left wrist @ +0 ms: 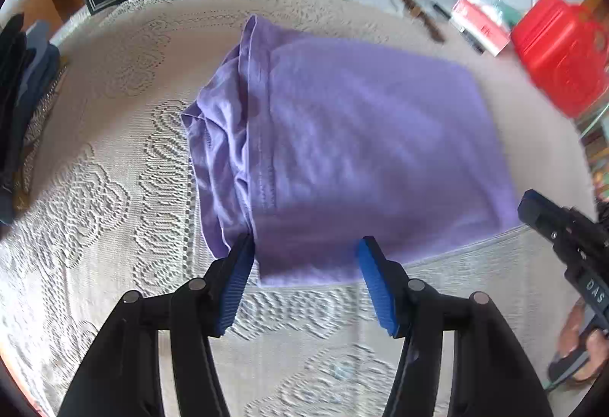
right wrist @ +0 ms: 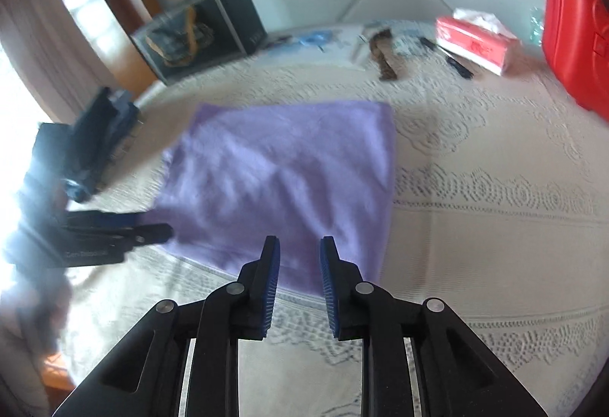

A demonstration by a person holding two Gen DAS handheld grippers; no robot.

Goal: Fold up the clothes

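Lilac shirt (left wrist: 342, 150), folded, lies flat on lace cloth (left wrist: 95, 188), dead ahead of both grippers. Left gripper (left wrist: 304, 249) spread wide, straddling near edge; nearer. Right gripper (right wrist: 300, 245) parted, empty, at near corner.

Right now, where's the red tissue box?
The red tissue box sits at the table's far right in the right wrist view, between the red plastic case and a black pen, well beyond the folded purple garment.
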